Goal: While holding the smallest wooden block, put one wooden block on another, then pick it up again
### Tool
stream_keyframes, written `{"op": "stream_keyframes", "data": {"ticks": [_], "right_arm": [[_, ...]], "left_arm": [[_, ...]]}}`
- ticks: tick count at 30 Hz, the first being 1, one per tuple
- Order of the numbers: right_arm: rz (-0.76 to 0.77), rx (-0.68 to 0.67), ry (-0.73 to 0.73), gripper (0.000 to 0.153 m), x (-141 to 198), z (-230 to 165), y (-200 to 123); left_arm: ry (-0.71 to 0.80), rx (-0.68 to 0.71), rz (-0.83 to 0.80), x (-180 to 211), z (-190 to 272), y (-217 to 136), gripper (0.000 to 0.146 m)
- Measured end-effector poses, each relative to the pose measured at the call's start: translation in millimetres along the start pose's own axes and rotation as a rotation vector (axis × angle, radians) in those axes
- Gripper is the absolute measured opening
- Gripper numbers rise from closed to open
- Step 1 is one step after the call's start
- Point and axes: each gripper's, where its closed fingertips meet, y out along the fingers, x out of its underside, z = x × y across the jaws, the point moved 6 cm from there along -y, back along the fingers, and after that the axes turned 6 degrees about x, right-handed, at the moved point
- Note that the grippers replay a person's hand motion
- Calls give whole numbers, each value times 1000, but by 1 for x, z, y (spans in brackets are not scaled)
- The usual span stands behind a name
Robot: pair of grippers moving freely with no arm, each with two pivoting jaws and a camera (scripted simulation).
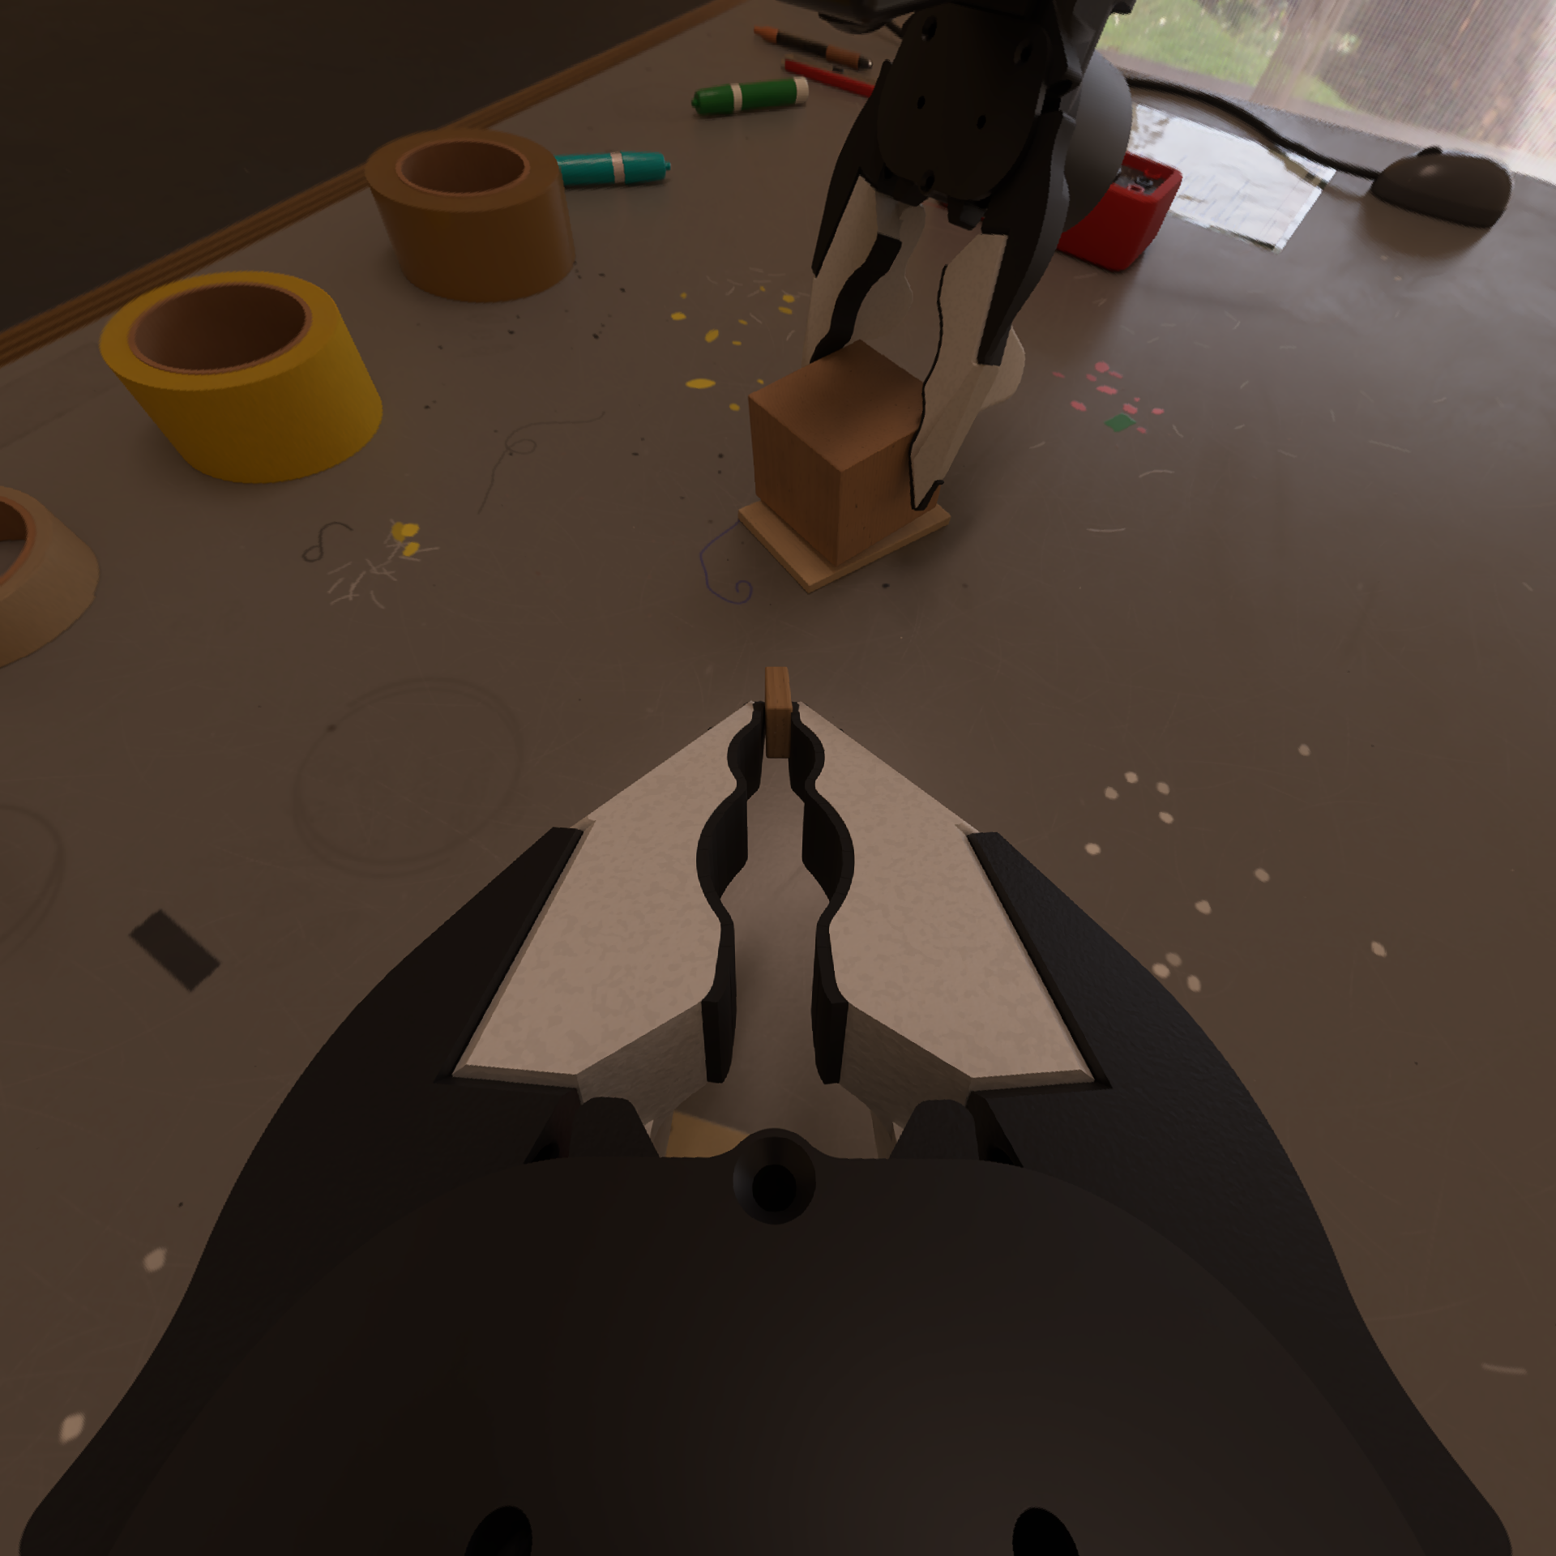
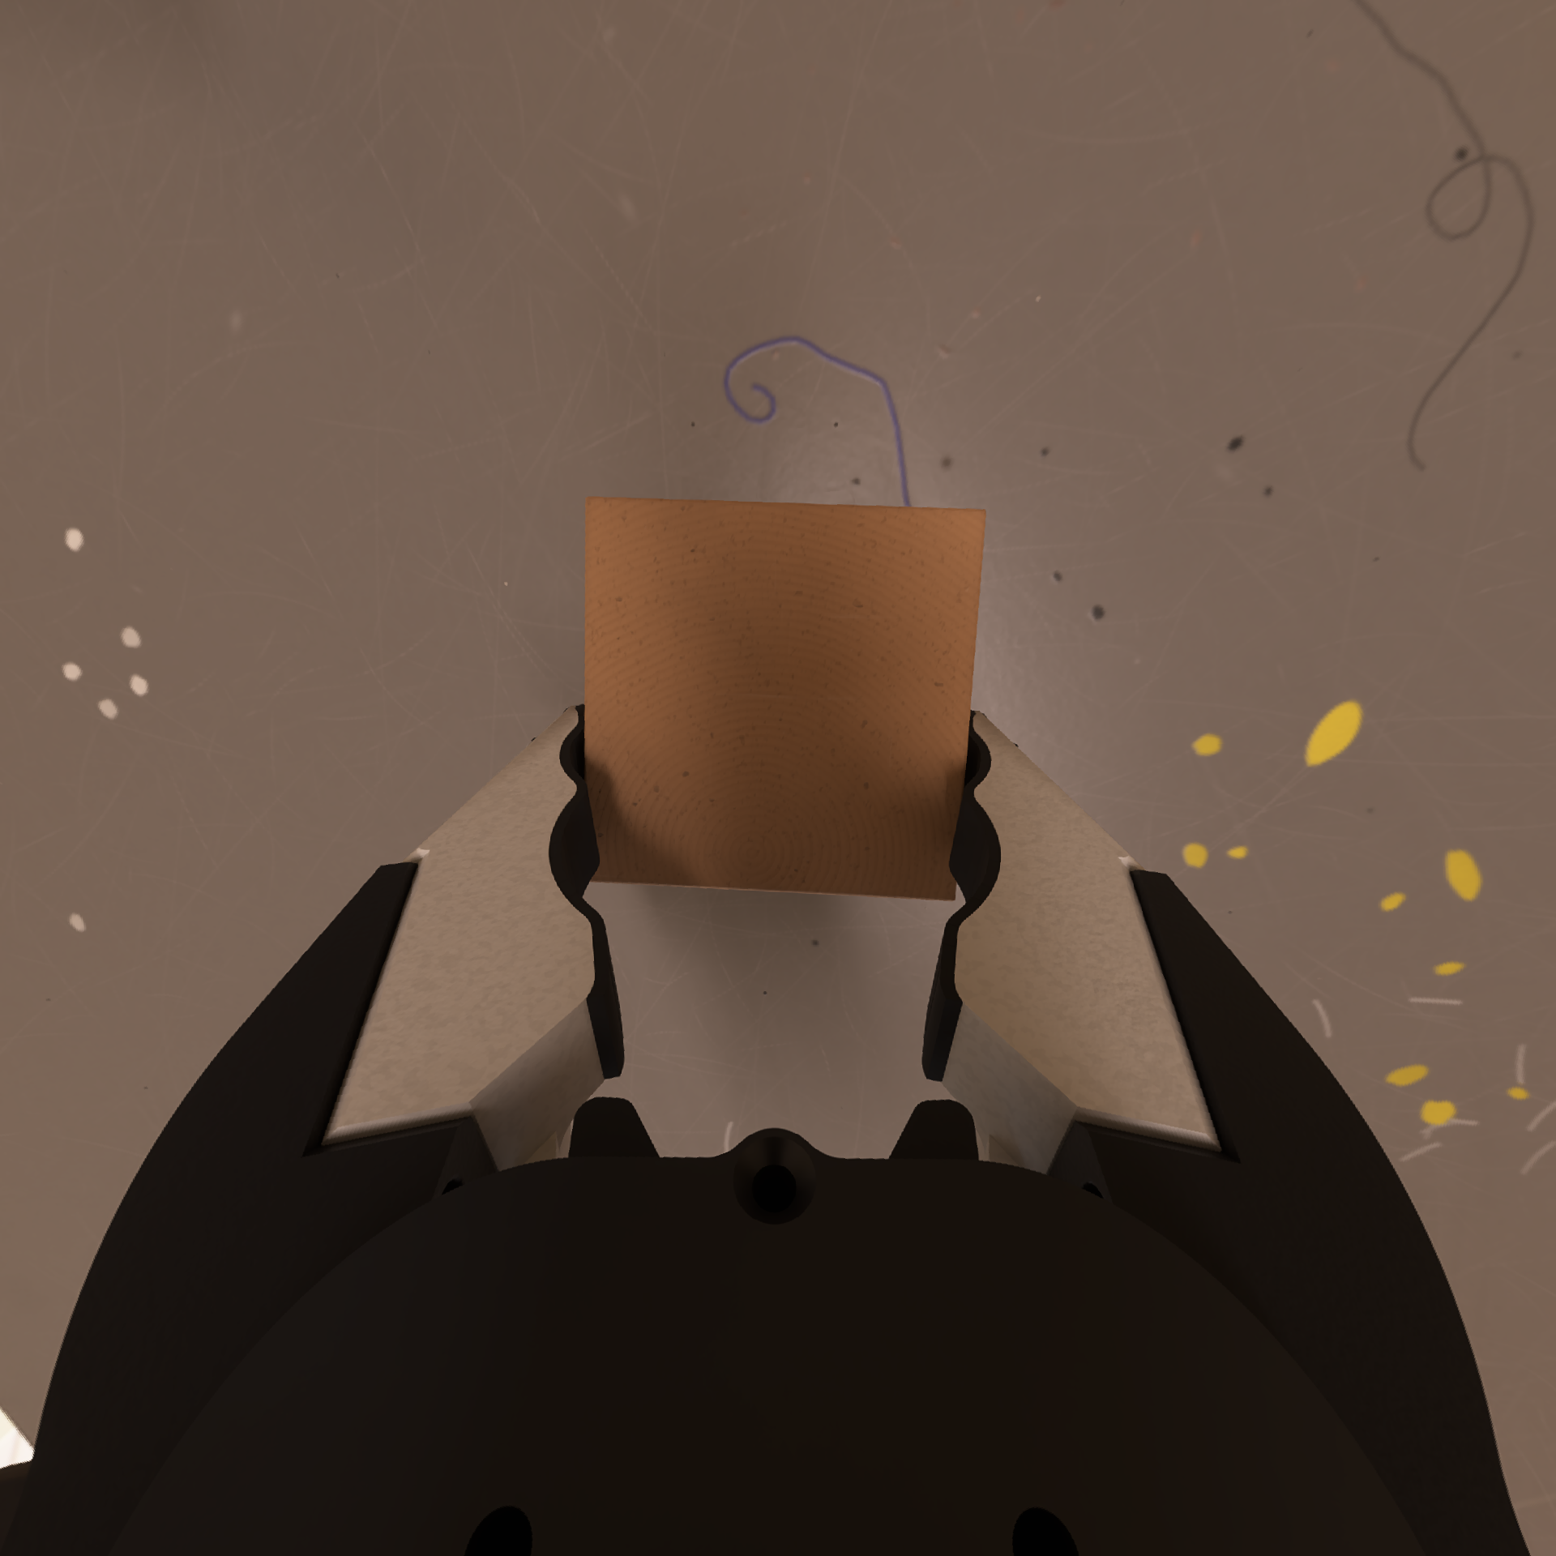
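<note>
The left claw (image 1: pixel 775 716) is clamped on the smallest thin tan wooden block (image 1: pixel 777 711). The brown wooden cube (image 1: pixel 833 446) sits on the flat pale wooden slab (image 1: pixel 842 547) on the grey table (image 1: pixel 1179 674), with the right claw (image 2: pixel 775 724) pressed against its sides. Stacking looks done; lifting remains.

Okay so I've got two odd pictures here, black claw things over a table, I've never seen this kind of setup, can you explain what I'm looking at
Those are two grippers, each with two fingers and its own camera looking along them. The left wrist view shows the left gripper pinching a small wooden block over the table. Farther off, the right gripper reaches down around a wooden cube that sits on a thin wooden tile. The right wrist view looks straight down on that cube between its fingers. Tape rolls, markers and a red box lie around.
</note>
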Motion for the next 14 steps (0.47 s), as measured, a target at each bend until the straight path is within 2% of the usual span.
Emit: {"op": "stream_keyframes", "data": {"ticks": [6,14], "right_arm": [[-50,9,1,86,-20,0,-11],[-100,20,13,86,-31,-22,-5]], "left_arm": [[-6,-8,49,-1,2,-12,4],[3,-11,78,0,6,-21,4]]}}
